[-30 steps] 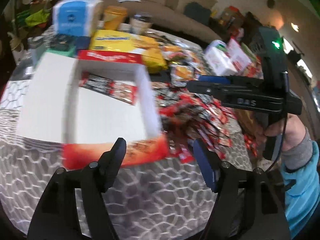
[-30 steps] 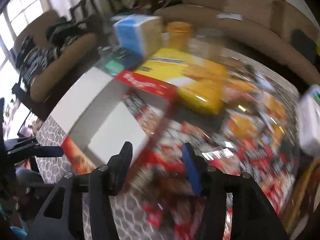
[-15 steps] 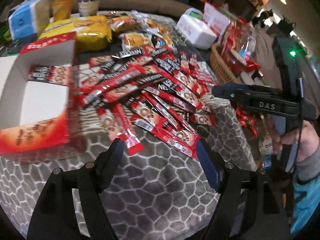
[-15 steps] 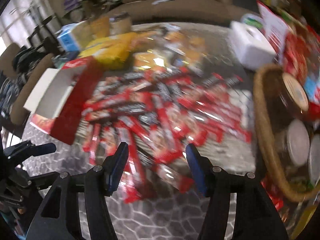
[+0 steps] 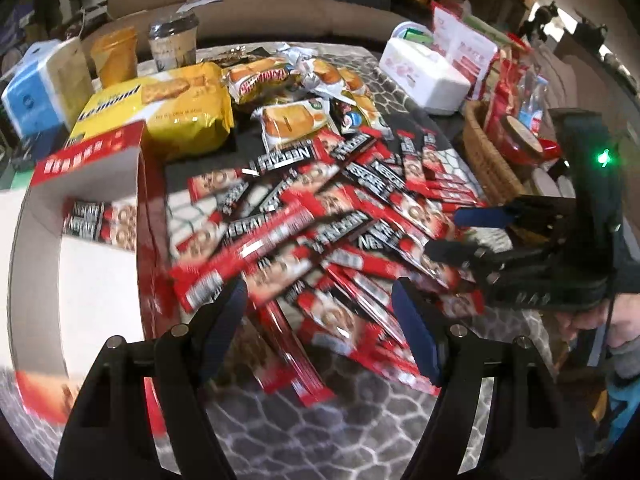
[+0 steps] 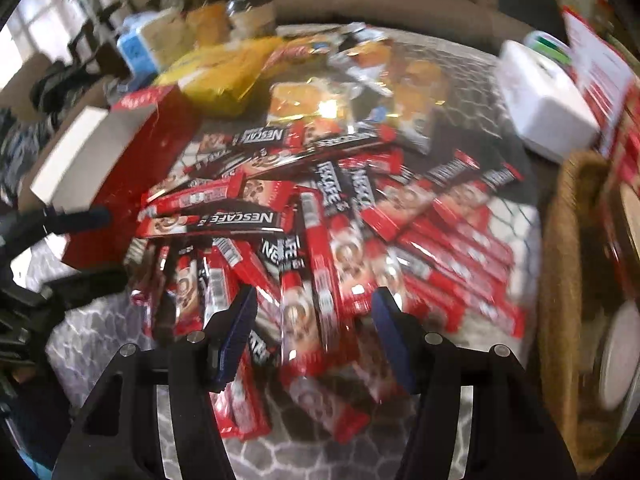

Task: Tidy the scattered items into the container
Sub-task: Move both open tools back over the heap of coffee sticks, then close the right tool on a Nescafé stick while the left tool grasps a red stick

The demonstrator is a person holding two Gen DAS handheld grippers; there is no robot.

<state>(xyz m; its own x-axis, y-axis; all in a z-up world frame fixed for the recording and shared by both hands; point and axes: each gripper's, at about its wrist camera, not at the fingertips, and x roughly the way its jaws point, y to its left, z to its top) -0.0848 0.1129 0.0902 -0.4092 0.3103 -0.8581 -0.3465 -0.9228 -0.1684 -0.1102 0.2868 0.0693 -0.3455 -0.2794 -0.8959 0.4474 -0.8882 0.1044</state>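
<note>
A heap of red and black Nescafe sachets (image 5: pixel 320 216) (image 6: pixel 340 232) is spread over the grey patterned tabletop. To its left stands an open red carton (image 5: pixel 140 208) (image 6: pixel 80 156) with a white inside, and two sachets (image 5: pixel 100 224) lie in it. My left gripper (image 5: pixel 318 296) hangs open just above the near edge of the heap, with nothing between its pads. My right gripper (image 6: pixel 314 298) is also open over the heap, a little to the right, and shows in the left wrist view (image 5: pixel 460 234). The left gripper (image 6: pixel 80 248) shows at the left edge of the right wrist view.
Behind the heap lie a yellow biscuit packet (image 5: pixel 176 108) and several snack packs (image 5: pixel 296 120). A wicker basket (image 5: pixel 488 152) (image 6: pixel 560 280) holding jars borders the heap on the right. A white tissue box (image 5: pixel 424 72) and a blue pack (image 5: pixel 32 100) stand at the back.
Both grippers swung from over the carton to the right and lower, onto the heap of sachets. The carton slid to the left edge of both views. Both stay open and empty.
</note>
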